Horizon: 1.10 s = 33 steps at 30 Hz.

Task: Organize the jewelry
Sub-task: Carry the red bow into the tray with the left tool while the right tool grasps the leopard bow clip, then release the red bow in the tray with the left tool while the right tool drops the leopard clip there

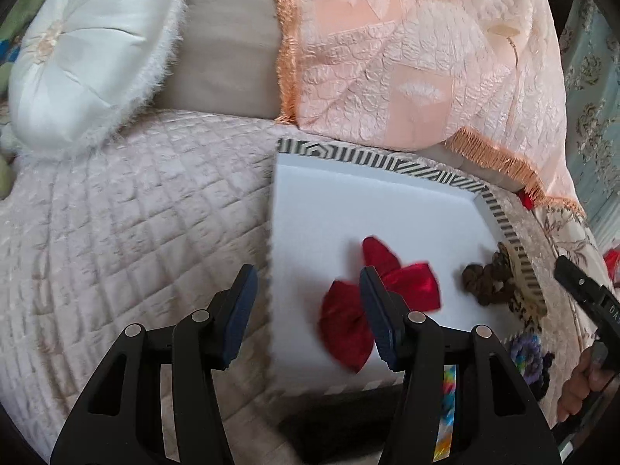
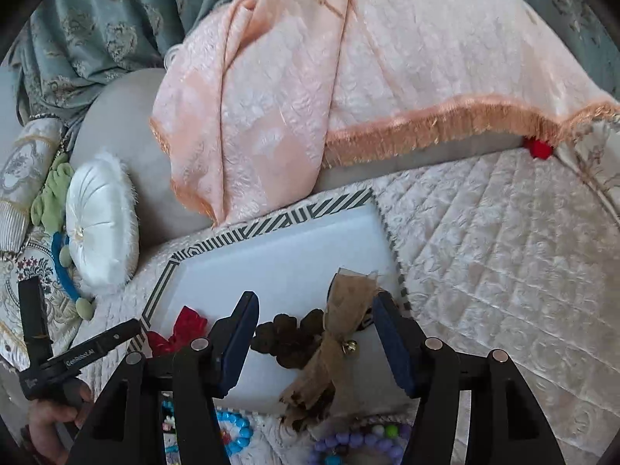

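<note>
Left hand-held gripper [image 1: 308, 285] apart, empty, over tray [image 1: 500, 209] edge; red bow [image 1: 410, 283] lies on tray at its 2 o'clock. Right hand-held gripper [image 2: 316, 312] apart, straddling tan bow [image 2: 341, 333] and brown scrunchie [image 2: 288, 339] — neither gripped. Step: placing pieces on tray. Next: fetch beads [image 2: 236, 430] at 6 o'clock.

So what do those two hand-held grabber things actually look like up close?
The left gripper and right gripper match: black plastic frames with cut-out slots, round silver pins at the hinges, and flat dark-blue ribbed pads. Small white lettering marks a side bar.
</note>
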Tool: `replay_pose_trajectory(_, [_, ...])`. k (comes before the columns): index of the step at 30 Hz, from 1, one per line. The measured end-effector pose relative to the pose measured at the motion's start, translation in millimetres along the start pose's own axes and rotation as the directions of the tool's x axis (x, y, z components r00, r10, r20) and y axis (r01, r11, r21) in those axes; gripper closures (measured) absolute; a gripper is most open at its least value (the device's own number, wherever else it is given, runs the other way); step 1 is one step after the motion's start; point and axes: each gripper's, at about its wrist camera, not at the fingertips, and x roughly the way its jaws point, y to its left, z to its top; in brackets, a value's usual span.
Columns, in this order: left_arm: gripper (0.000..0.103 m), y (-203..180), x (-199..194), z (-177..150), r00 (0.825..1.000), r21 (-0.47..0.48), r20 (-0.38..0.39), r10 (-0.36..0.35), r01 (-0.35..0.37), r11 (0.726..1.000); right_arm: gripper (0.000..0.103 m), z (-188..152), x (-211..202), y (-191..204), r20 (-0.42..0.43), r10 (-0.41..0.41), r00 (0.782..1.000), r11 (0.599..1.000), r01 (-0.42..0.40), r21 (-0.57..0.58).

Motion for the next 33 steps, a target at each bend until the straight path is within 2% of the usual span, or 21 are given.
replay_pose_trajectory(4, [0.048,8,-19,-20,1.000,0.065,-0.019,-0.010,0.011,0.998,0.044,-8,-28,-3,0.010,-0.022,1.000,1.000,0.022,0.020])
replay_pose_trajectory(7, [0.048,2,-28,-34,0.999,0.140,-0.036,-0.040,0.045,0.989,0.044,-16,-47,4,-0.033,-0.071,0.997,0.997,0.071,0.002])
replay_pose_trajectory(12, [0.048,-22,-38,-49,0.993,0.281,-0.066,-0.102,0.117,0.953,0.044,-39,-75,-13,-0.116,-0.163,0.980,0.986,0.159,-0.044])
replay_pose_trajectory(16, [0.042,-38,-31,-57,0.983,0.368,-0.112,-0.143,0.175,0.913,0.044,-58,-88,-25,-0.161,-0.168,0.973,0.986,0.165,-0.030])
replay_pose_trajectory(19, [0.040,-49,-18,-61,0.983,0.432,-0.144,-0.118,0.169,0.886,0.044,-68,-87,-34,-0.198,-0.192,0.961,0.981,0.183,-0.062])
replay_pose_trajectory(21, [0.040,-52,-5,-62,0.982,0.439,-0.168,-0.081,0.148,0.886,0.044,-73,-86,-41,-0.222,-0.200,0.954,0.980,0.190,-0.067])
replay_pose_trajectory(24, [0.040,-57,6,-66,0.979,0.454,-0.198,-0.055,0.142,0.879,0.044,-74,-88,-46,-0.216,-0.181,0.959,0.983,0.171,-0.060])
replay_pose_trajectory(26, [0.040,-64,7,-72,0.979,0.491,-0.197,-0.044,0.138,0.860,0.044,-75,-88,-45,-0.217,-0.182,0.959,0.983,0.172,-0.062])
replay_pose_trajectory(27, [0.042,-64,8,-73,0.979,0.498,-0.199,-0.039,0.135,0.856,0.044,-75,-87,-45,-0.217,-0.183,0.959,0.983,0.173,-0.063])
replay_pose_trajectory(28, [0.050,-64,8,-73,0.979,0.506,-0.201,-0.028,0.128,0.853,0.043,-75,-87,-45,-0.218,-0.184,0.959,0.983,0.174,-0.063])
replay_pose_trajectory(29, [0.080,-65,7,-73,0.977,0.506,-0.213,-0.034,0.139,0.851,0.042,-75,-86,-44,-0.218,-0.183,0.959,0.983,0.174,-0.063])
replay_pose_trajectory(30, [0.089,-63,2,-73,0.973,0.491,-0.223,-0.058,0.163,0.856,0.041,-75,-86,-44,-0.219,-0.184,0.958,0.983,0.174,-0.064])
replay_pose_trajectory(33, [0.093,-63,-21,-77,0.965,0.478,-0.228,-0.129,0.227,0.849,0.040,-75,-83,-42,-0.221,-0.190,0.957,0.981,0.178,-0.071])
